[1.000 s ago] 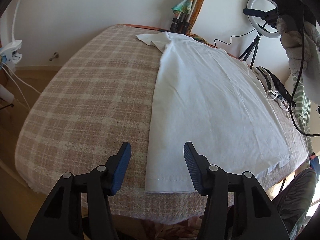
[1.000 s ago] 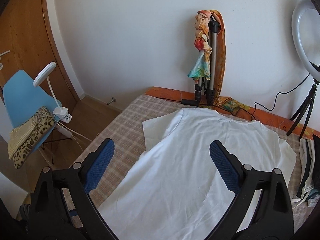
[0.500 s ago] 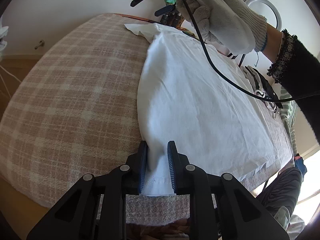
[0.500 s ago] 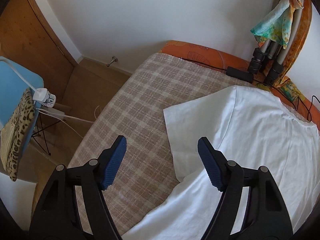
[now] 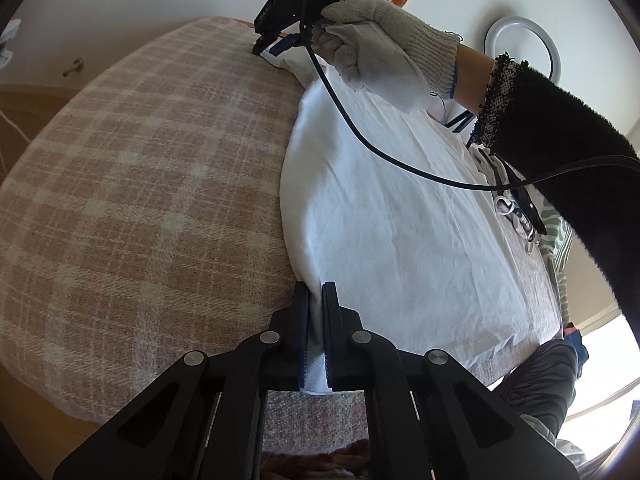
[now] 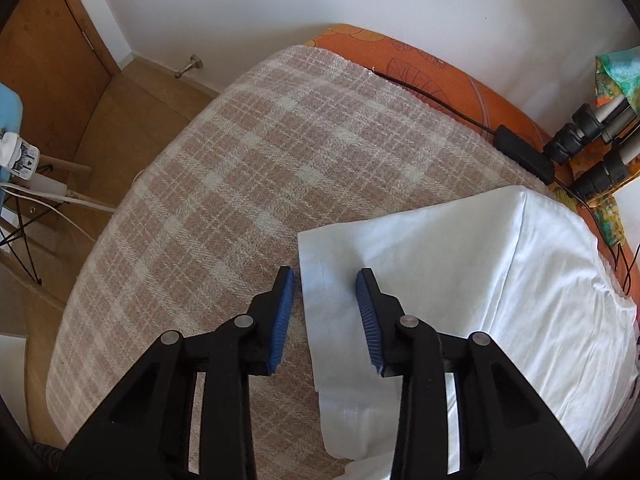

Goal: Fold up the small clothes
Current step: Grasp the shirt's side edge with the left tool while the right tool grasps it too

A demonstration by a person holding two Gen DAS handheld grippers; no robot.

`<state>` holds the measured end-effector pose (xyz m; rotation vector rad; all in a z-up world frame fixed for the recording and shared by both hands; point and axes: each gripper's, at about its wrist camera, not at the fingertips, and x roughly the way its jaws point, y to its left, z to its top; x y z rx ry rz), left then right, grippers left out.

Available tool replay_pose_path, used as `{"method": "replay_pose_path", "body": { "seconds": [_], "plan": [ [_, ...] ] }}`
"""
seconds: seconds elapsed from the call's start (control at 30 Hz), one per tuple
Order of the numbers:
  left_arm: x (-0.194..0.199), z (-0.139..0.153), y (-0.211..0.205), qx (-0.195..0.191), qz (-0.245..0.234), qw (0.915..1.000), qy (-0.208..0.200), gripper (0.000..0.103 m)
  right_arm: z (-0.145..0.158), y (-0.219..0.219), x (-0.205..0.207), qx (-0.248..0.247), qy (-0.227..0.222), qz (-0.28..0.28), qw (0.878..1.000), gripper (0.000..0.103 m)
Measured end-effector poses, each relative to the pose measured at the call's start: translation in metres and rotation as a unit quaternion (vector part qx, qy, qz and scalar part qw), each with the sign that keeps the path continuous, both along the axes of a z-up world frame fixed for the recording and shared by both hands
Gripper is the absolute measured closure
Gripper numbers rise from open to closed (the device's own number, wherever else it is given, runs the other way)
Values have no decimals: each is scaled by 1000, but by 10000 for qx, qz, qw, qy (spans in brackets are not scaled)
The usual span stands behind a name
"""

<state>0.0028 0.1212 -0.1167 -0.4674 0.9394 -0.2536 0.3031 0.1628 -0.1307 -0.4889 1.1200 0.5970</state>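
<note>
Two grippers work one white shirt (image 5: 400, 216) spread flat on a plaid blanket (image 5: 140, 200). Left gripper (image 5: 315, 300): fingers pressed nearly together, pinching a raised fold of the shirt's left edge just above the hem; the cloth shows as a thin strip between the blue pads (image 5: 305, 320). Shirt body lies smooth to the right of that pinch, with light wrinkles, its bottom hem near the blanket's near edge. Right gripper (image 6: 326, 276), right wrist view: fingers spread, straddling the hemmed edge of the sleeve (image 6: 400, 248); left pad (image 6: 282, 312) sits over bare blanket (image 6: 240, 184) just beside the sleeve edge, right pad over the white cloth. Whether either pad touches the fabric cannot be told. In the left wrist view the same gripper (image 5: 276, 42) is low at the far sleeve, held by a gloved hand (image 5: 384, 48) with a black cable (image 5: 400, 160) trailing across the shirt. Past the blanket's far edge: orange sheet (image 6: 420, 60), a black adapter (image 6: 524, 152) and tripod legs (image 6: 592, 128) against the wall. Ring light (image 5: 520, 56) stands at the far right in the left wrist view.
</note>
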Motion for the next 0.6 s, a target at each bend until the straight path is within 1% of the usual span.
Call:
{"method": "replay_pose_path", "body": {
  "seconds": [0.07,0.13,0.17,0.23,0.3,0.33,0.4,0.5,0.6],
  "plan": [
    [-1,0,1,-51,-11,10000,-4,100,2,-2,4,36,38,-2,10000,96],
    [-3,1,4,-139,-25,9999,-17,101,10,-7,10,208,120,-83,9997,97],
    [-6,1,2,-138,-33,9999,-46,101,19,-10,13,400,115,-146,9990,98],
    [-10,4,3,-110,-48,9999,-112,101,43,-26,23,1072,103,-445,9932,98],
    [-12,6,5,-158,-63,9998,-130,101,54,-41,36,1532,303,-794,9845,98],
    [-11,5,5,-167,-61,9998,-121,101,55,-44,39,1587,353,-857,9830,98],
    [-12,4,10,-178,-9,9998,-98,101,53,-45,41,1452,247,-817,9857,98],
    [-15,3,17,-334,41,9994,-102,101,49,-49,41,1367,216,-771,9874,98],
    [-17,8,15,-335,-5,9993,-166,101,42,-50,45,1450,268,-826,9856,98]
  ]
}}
